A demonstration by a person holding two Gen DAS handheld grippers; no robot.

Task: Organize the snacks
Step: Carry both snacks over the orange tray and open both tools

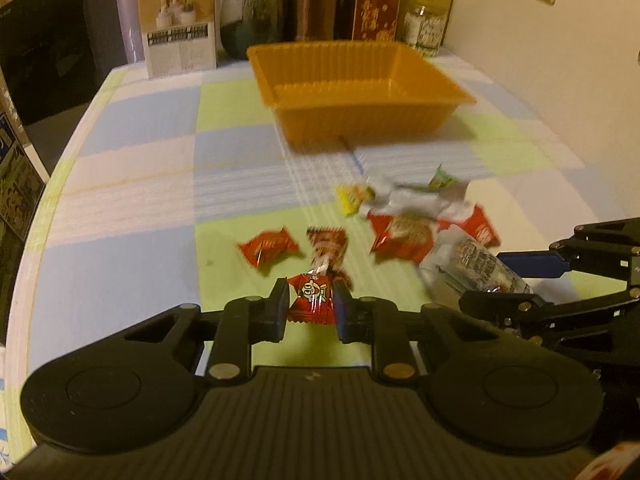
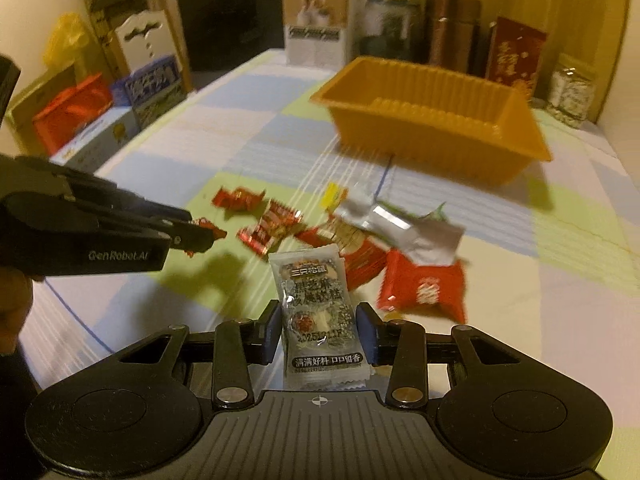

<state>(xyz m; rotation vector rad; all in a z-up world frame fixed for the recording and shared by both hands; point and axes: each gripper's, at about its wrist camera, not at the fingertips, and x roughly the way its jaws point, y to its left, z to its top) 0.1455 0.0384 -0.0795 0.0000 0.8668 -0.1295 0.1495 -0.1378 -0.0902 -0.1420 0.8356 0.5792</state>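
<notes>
My left gripper (image 1: 312, 304) is shut on a small red candy packet (image 1: 314, 296) held above the checked tablecloth. My right gripper (image 2: 320, 328) is shut on a clear grey-printed snack packet (image 2: 314, 308), pads pressing both long edges. In the left wrist view the right gripper (image 1: 504, 280) enters from the right with that packet (image 1: 468, 260). The right wrist view shows the left gripper (image 2: 204, 236) at the left, red wrapper at its tip. A loose pile of snacks (image 2: 360, 240), red, yellow, green and silver, lies between them. An orange tray (image 1: 360, 120), also the orange tray (image 2: 420, 140), stands beyond, apparently empty.
Along the table's far edge stand a white box (image 1: 180, 28), a dark jar (image 1: 250, 16), a brown flask (image 1: 310, 4), a red box (image 1: 376, 12) and a glass jar (image 1: 426, 28). Cartons (image 2: 100, 112) sit off the table's left side. A wall borders the right.
</notes>
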